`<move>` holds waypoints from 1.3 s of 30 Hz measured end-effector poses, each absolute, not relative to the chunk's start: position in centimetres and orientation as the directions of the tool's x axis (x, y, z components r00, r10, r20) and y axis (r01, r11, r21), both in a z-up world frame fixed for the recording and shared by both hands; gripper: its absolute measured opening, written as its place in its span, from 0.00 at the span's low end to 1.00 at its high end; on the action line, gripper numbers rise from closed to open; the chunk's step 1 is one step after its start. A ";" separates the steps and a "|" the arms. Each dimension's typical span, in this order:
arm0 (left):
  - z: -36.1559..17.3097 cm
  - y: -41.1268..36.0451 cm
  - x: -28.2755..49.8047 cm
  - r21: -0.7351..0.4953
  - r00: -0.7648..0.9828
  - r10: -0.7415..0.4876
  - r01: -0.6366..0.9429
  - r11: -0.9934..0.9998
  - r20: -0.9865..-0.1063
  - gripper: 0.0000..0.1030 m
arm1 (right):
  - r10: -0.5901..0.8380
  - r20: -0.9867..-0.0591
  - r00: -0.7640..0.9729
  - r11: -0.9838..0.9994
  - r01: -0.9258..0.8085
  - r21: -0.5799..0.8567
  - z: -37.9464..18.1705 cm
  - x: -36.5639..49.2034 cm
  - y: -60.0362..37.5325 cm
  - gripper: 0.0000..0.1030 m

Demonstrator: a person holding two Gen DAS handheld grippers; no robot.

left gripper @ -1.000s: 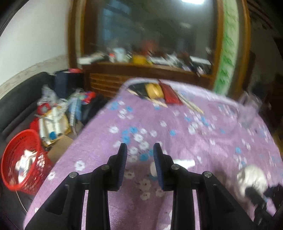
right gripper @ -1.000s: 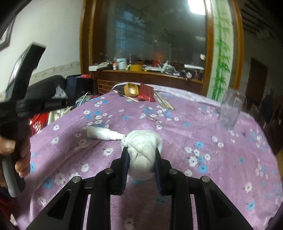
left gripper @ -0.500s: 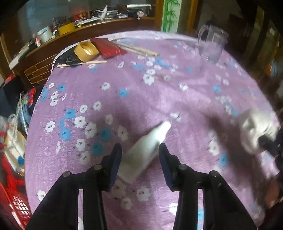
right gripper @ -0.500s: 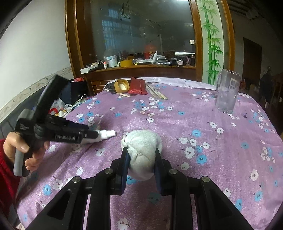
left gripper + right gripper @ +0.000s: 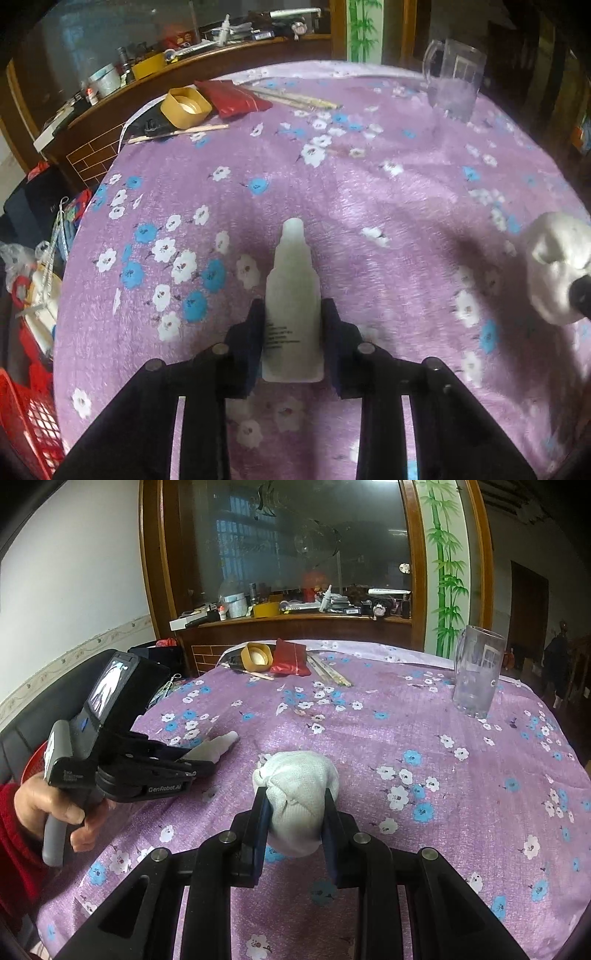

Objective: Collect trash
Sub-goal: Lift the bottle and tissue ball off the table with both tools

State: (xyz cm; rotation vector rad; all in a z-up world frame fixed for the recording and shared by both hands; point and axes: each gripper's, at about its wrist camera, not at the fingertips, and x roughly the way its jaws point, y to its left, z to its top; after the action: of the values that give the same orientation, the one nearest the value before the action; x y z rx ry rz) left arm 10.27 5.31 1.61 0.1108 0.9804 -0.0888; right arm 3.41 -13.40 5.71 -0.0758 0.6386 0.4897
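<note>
Since the earlier frame, left gripper (image 5: 293, 325) has dropped over the small white plastic squeeze bottle (image 5: 293, 295).
Its jaws are closing, pads flanking the bottle lying on the purple floral tablecloth (image 5: 369, 192); right gripper (image 5: 294, 812) clamps a knotted white cloth ball (image 5: 295, 794).

The left gripper (image 5: 293, 325) tilts steeply down at the desk (image 5: 369, 206), its jaws closing on a white bottle (image 5: 293, 317) between them. The right gripper (image 5: 295, 812), tilted less, clamps a white cloth ball (image 5: 297, 790) above the desk.
</note>
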 end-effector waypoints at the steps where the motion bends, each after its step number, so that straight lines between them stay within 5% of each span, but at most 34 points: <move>1: 2.1 5.3 9.6 0.043 0.575 -0.033 0.117 0.992 -0.817 0.28 | 0.416 -0.586 0.696 0.883 -0.462 0.078 5.8 3.4 -13.4 0.27; 13: 8.0 6.3 -0.8 0.031 0.788 0.047 -0.035 0.999 -0.614 0.28 | 0.370 -0.571 0.733 0.888 -0.459 -0.013 6.1 2.6 -12.0 0.27; 39: 8.2 10.0 -8.2 0.000 0.819 0.045 -0.055 0.998 -0.573 0.28 | 0.400 -0.630 0.666 0.898 -0.421 0.125 6.5 -5.9 -8.9 0.27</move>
State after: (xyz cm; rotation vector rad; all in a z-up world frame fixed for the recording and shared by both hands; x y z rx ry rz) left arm -8.18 9.97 8.22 -0.0171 0.6094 0.0534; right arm -5.92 -8.93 6.49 -0.0320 0.7032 0.4635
